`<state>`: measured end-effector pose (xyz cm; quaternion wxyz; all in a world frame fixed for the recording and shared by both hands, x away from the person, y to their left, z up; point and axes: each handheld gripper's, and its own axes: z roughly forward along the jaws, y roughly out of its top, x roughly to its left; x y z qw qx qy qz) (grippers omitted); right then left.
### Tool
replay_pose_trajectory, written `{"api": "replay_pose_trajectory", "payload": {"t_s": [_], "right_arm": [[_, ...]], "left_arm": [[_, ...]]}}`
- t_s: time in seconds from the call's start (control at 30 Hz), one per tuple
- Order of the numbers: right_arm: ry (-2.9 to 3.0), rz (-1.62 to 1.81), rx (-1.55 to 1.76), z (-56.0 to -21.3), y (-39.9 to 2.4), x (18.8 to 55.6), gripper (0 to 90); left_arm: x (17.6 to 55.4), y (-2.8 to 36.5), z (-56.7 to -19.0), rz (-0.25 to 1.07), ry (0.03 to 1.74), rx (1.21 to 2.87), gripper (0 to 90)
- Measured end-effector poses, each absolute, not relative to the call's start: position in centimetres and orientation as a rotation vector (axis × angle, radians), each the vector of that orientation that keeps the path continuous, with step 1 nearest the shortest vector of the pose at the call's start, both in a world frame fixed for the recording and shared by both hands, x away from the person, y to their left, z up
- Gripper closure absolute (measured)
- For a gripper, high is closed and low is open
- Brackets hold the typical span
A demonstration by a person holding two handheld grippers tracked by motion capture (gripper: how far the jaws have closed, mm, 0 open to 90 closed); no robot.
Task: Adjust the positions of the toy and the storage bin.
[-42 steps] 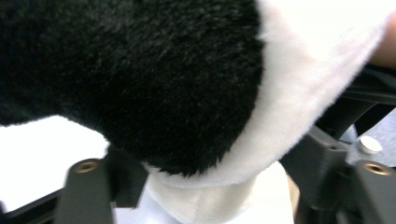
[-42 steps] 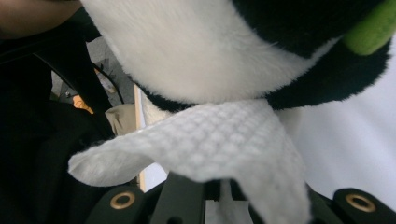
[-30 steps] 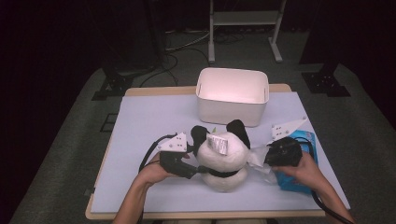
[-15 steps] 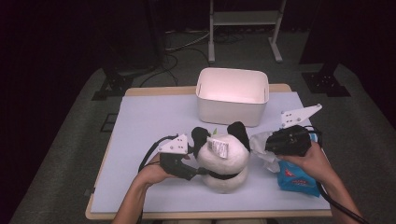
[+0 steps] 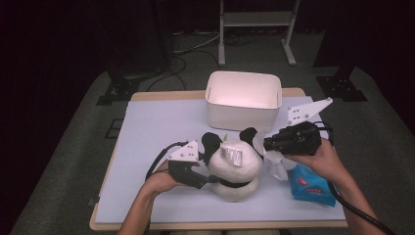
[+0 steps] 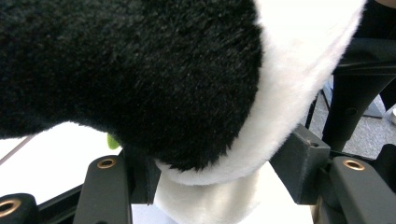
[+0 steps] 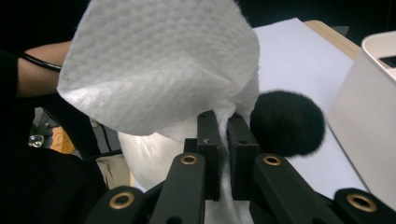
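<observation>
A black-and-white panda plush (image 5: 235, 166) sits near the table's front edge with a white label on its head. My left gripper (image 5: 214, 179) comes in from the left, and its jaws press on the plush's side (image 6: 140, 70) from both sides. My right gripper (image 5: 268, 143) hovers to the right of the panda's head, shut on a white tissue (image 5: 276, 164) that hangs down from it. In the right gripper view the tissue (image 7: 159, 65) fans out above the closed pads (image 7: 208, 135), next to a black ear (image 7: 287, 123). A blue tissue pack (image 5: 311, 186) lies under the right hand.
A white rectangular bin (image 5: 243, 100) stands open at the back of the table, just behind the panda; its wall (image 7: 369, 107) is at the right of the right gripper view. A pale mat (image 5: 156, 132) covers the tabletop. Cables trail from both grippers toward the front edge.
My right gripper has risen from the blue pack with the tissue pinched in it, so the tissue now hangs free. The left gripper and the panda have stayed put.
</observation>
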<state>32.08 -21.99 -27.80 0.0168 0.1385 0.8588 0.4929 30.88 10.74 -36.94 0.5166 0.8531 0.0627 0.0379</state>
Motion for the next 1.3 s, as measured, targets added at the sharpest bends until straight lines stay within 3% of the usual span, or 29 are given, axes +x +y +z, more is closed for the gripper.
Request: {"api": "replay_pose_trajectory", "payload": {"t_s": [0.2, 0.47, 0.6, 0.73, 1.13, 1.3], "right_arm": [[2.689, 1.495, 0.432, -28.1, -21.9, 32.0, 85.3], [2.699, 1.503, 0.462, -29.2, -22.6, 31.7, 85.3], [2.692, 1.494, 0.458, -28.7, -22.7, 31.6, 85.2], [2.694, 1.506, 0.435, -28.2, -22.1, 31.6, 85.2], [2.687, 1.477, 0.456, -27.8, -22.2, 32.2, 85.2], [2.702, 1.454, 0.463, -28.1, -22.3, 31.9, 85.2]], "left_arm": [[31.0, 10.7, -37.1, 0.069, 0.161, 2.053, 37.6], [31.3, 10.1, -37.4, 0.03, 0.219, 2.016, 22.3], [31.0, 10.0, -37.3, 0.075, 0.171, 2.0, 34.2], [30.6, 9.9, -37.1, 0.101, 0.142, 2.011, 38.6], [30.6, 10.1, -37.1, 0.106, 0.129, 2.013, 41.0], [31.0, 10.1, -37.2, 0.056, 0.183, 2.013, 32.7]]}}
